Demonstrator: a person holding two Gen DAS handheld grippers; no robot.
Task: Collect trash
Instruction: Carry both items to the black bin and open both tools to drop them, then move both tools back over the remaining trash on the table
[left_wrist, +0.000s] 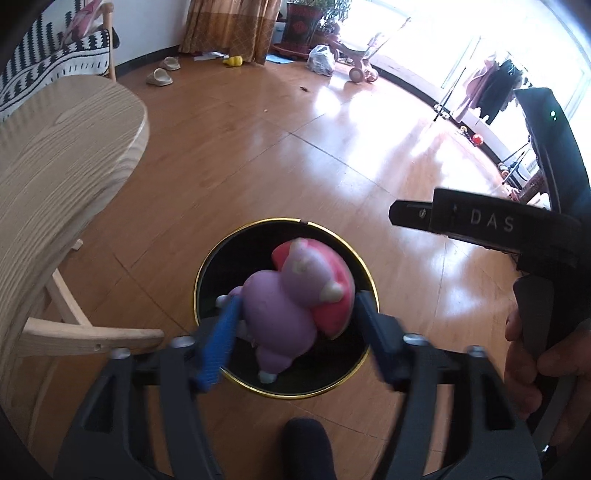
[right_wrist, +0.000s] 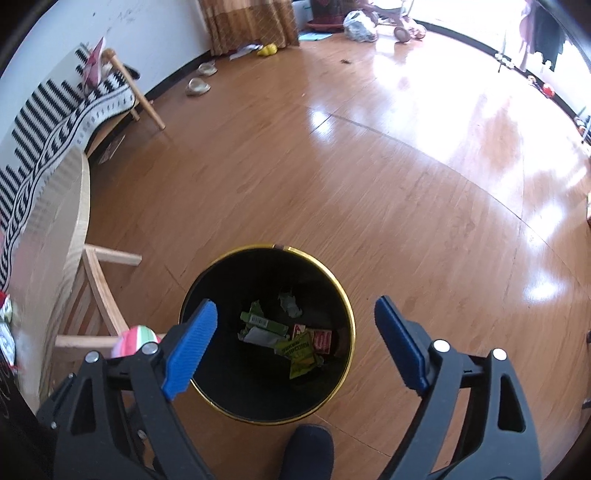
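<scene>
A soft purple-and-pink plush toy (left_wrist: 288, 314) hangs over the mouth of a black bin with a gold rim (left_wrist: 258, 221). It sits between the blue pads of my left gripper (left_wrist: 295, 302), whose jaws stand wide. The toy is blurred and looks loose, not squeezed. In the right wrist view my right gripper (right_wrist: 295, 304) is open over the same bin (right_wrist: 243, 248) with nothing between its fingers. Green wrappers (right_wrist: 295, 349), a red packet (right_wrist: 322, 339) and crumpled paper (right_wrist: 290, 304) lie on the bin's bottom.
A light wooden table (left_wrist: 55, 166) and its legs (right_wrist: 99, 295) stand left of the bin. A person's hand (left_wrist: 524, 350) grips the other gripper's handle at the right. A dark shoe (right_wrist: 310, 450) is at the bin's near side. A pink-and-green striped thing (right_wrist: 135, 339) peeks out behind my right gripper's left finger.
</scene>
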